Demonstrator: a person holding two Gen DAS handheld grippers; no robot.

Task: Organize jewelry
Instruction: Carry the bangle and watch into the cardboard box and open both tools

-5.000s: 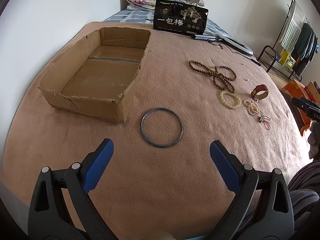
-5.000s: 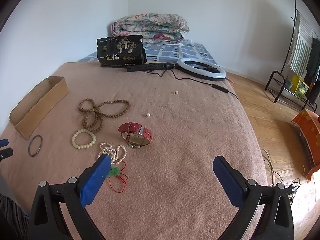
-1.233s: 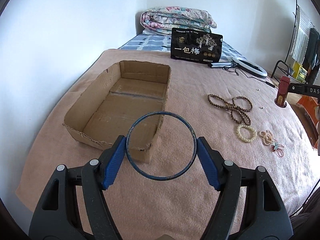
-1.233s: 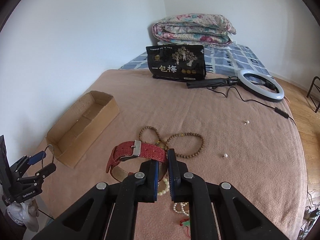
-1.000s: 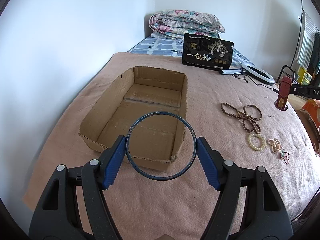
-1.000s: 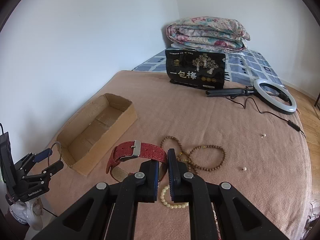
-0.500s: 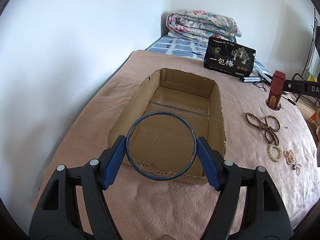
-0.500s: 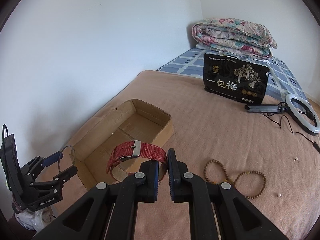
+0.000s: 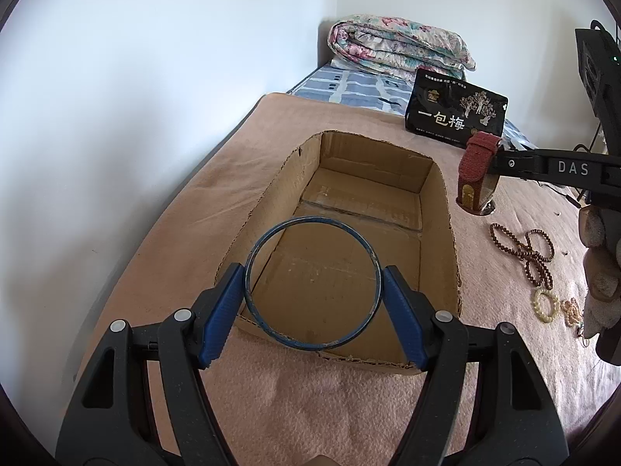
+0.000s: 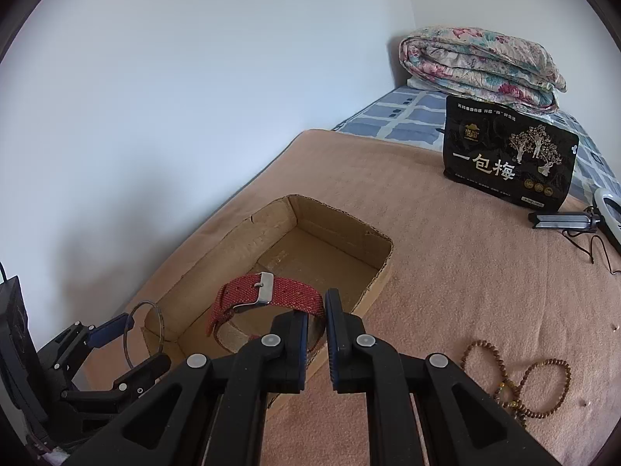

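Observation:
My left gripper is shut on a thin blue bangle, held upright over the near end of an open, empty cardboard box. My right gripper is shut on a red strap watch and holds it above the box's near right wall. In the left wrist view the watch hangs beside the box's far right corner. In the right wrist view the left gripper with the bangle is at the box's near end.
The box sits on a pink blanket by a white wall. Brown bead strands, a cream bead bracelet and a pearl piece lie to the right. A black bag, folded quilt and ring light are at the back.
Both grippers have moved closer to the box with their loads. The bangle now hangs over the box's near end and the watch over its right side.

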